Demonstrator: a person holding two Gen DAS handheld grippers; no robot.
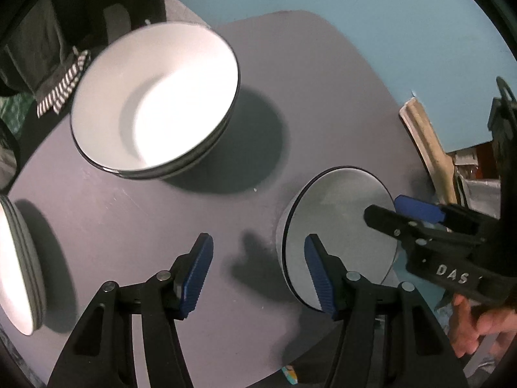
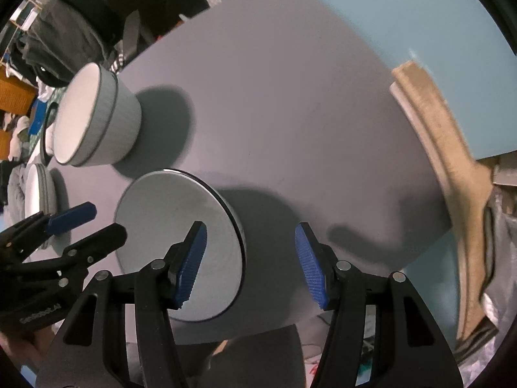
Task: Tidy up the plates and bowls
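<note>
On your bench [image 1: 323, 80] a stack of bowls [image 1: 155, 97] sits toward the far left, with a second stack of dishes [image 1: 19, 265] at the left edge, nearer you. A single small bowl [image 1: 339, 226] stands near the right front edge, well apart from both stacks. Your left hand-held gripper [image 1: 258, 274] hangs just left of that bowl; your right hand-held gripper [image 2: 250, 265] hangs just right of it. A folded cloth [image 2: 452, 168] lies along the bench's right side.

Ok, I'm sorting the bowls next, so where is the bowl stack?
The bowl stack stands at the table's far left, beyond the small plate; the right wrist view shows it at upper left.
</note>
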